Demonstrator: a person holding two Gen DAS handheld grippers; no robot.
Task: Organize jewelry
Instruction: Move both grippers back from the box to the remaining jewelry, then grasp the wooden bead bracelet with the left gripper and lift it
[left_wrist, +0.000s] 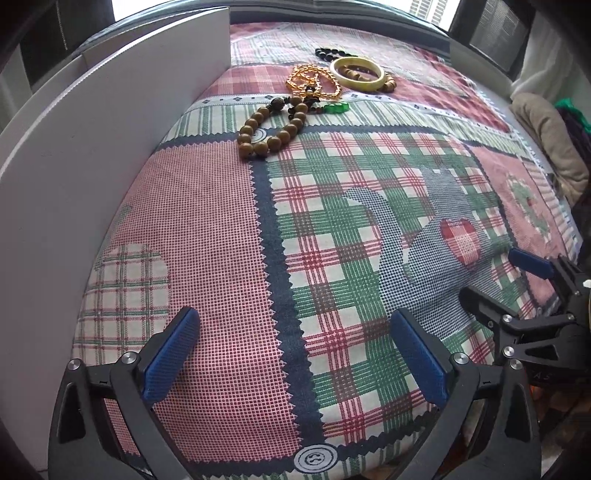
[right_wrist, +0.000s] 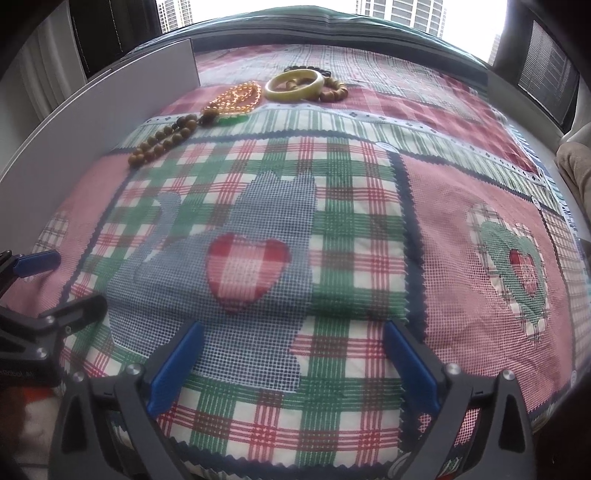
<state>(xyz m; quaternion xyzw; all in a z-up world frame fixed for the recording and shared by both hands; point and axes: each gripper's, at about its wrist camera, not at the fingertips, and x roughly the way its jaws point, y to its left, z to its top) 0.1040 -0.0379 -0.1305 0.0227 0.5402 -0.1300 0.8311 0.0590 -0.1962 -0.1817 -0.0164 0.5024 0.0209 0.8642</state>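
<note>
Jewelry lies clustered at the far end of a plaid cloth (left_wrist: 332, 229): a cream bangle (left_wrist: 361, 74), amber beads (left_wrist: 314, 82) beside it, wooden beads (left_wrist: 271, 129) nearer. A white board (left_wrist: 110, 147) flanks the beads. No legible writing shows. The left gripper (left_wrist: 295, 354) and right gripper (right_wrist: 293, 363) hover with jaws wide apart, empty, well short of the bangle.

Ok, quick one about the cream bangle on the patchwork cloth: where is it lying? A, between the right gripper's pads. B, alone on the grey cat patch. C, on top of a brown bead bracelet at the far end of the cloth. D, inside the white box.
C: the cream bangle overlaps the brown bead bracelet at the far end, far from both empty grippers.
</note>
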